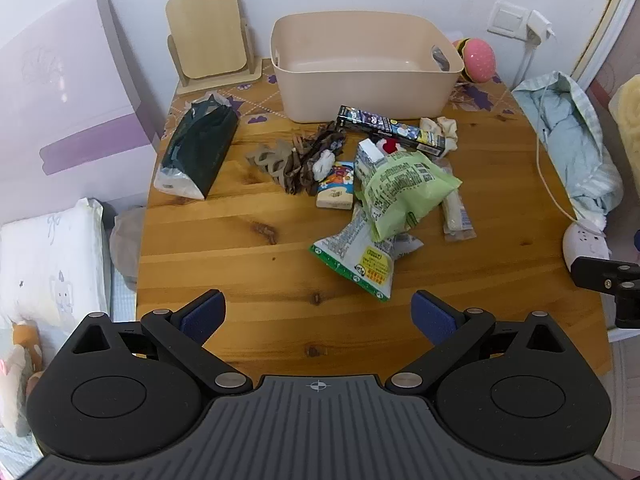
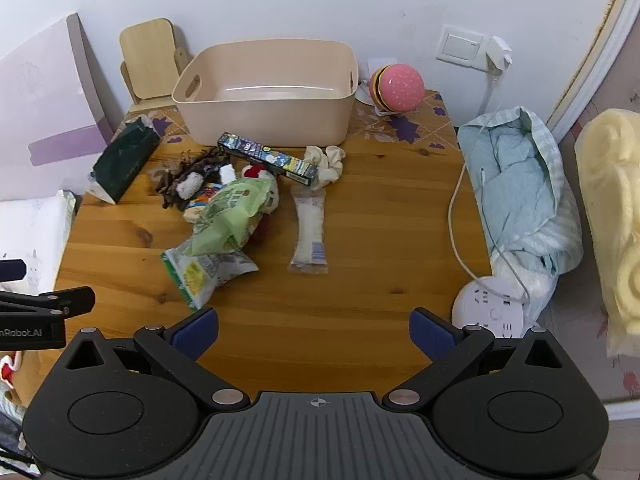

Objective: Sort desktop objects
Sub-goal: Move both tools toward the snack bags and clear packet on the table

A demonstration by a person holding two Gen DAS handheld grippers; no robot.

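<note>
A beige bin [image 1: 360,68] stands empty at the back of the wooden table [image 1: 248,264]; it also shows in the right wrist view [image 2: 272,92]. In front of it lies a pile: a dark long box [image 1: 390,130], a light green bag [image 1: 400,192], a green-white snack bag [image 1: 356,260], a clear wrapped stick [image 2: 310,228], brown hair ties [image 1: 296,160], a cream scrunchie [image 2: 326,164]. A dark tissue pack [image 1: 196,152] lies at the left. My left gripper [image 1: 318,314] and right gripper [image 2: 314,332] are open and empty above the near table edge.
A wooden mirror stand [image 1: 208,36] is at the back left, a pink burger-shaped toy [image 2: 396,88] at the back right. A light blue cloth bundle [image 2: 520,196], a white cable [image 2: 456,220] and a round white power strip [image 2: 492,308] sit along the right edge.
</note>
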